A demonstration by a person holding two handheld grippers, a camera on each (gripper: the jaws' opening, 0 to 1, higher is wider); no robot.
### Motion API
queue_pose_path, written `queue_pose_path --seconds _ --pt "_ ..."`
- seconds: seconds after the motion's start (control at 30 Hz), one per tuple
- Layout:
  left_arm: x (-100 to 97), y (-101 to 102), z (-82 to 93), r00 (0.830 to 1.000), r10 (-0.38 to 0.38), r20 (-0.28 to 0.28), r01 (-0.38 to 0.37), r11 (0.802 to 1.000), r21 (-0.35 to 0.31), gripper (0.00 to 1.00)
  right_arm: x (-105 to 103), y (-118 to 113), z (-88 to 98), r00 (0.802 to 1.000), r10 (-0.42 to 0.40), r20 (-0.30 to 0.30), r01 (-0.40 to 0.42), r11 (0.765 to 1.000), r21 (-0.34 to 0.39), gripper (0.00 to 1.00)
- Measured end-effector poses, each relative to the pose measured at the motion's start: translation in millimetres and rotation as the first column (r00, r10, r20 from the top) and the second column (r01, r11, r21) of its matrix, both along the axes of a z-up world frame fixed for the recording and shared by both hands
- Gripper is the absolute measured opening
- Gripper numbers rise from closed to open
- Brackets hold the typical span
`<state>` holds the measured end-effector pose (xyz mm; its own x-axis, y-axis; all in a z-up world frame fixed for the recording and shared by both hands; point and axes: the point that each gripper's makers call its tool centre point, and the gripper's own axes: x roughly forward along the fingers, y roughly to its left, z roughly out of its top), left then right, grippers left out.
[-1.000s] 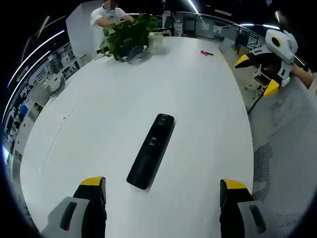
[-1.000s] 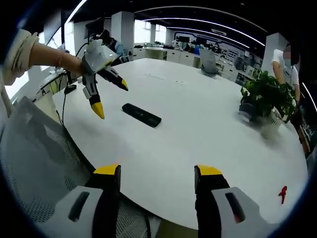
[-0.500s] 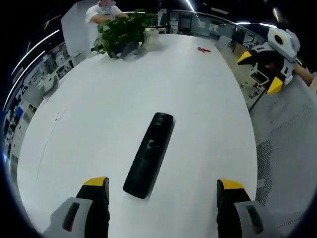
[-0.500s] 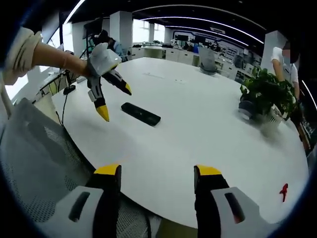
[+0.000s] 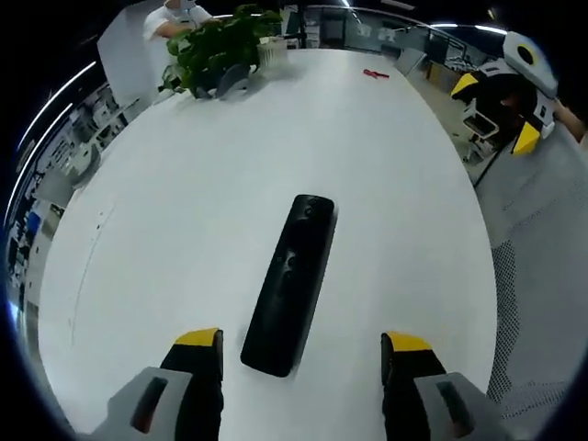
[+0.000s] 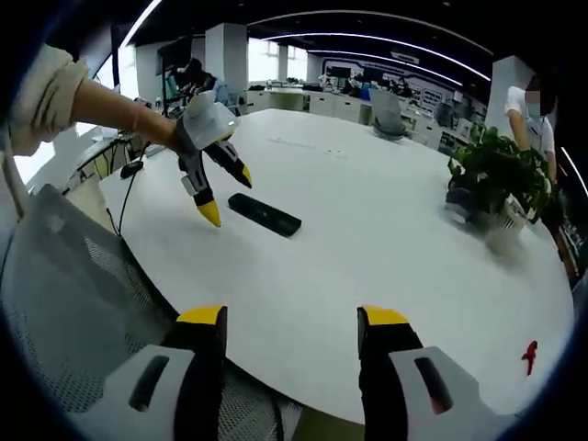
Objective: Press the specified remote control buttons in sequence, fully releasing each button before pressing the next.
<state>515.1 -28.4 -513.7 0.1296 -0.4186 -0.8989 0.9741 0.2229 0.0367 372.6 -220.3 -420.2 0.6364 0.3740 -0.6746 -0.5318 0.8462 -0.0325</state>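
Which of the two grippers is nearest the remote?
The left gripper: it hangs open right at the near end of the black remote, while the right gripper is back at the table edge.

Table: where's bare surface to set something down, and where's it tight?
Free: the wide white stretch of table between the remote and the potted plant, and the near edge by the right gripper. Also between remote and red object. Tight: around the remote, with the left gripper open over it.
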Motion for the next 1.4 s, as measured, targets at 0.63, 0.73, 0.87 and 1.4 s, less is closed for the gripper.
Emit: queue_pose_path --seconds 0.63,0.73,0.87,1.4 --pt "0.7 -8 -7.0 0.995 -0.100 -0.027 0.102 0.992 0.076 0.57 -1 2 -1.2 1.000 0.018 -0.008 -0.018 1.000 -0.001 0.55" --pt "-2.0 -9 -7.3 0.994 -0.106 -0.039 0.109 0.991 0.075 0.52 -1 3 -0.8 1.000 0.019 -0.007 -0.019 1.000 0.002 0.55" --pt "-3.4 -8 -7.2 0.995 -0.090 -0.049 0.093 0.994 0.062 0.47 -2 3 -1.3 1.000 0.021 -0.011 -0.021 1.000 0.004 0.54" --pt "-7.9 -8 -6.5 0.993 -0.113 -0.031 0.115 0.992 0.062 0.25 -3 4 -2.7 0.999 0.030 -0.018 -0.030 1.000 -0.002 0.52"
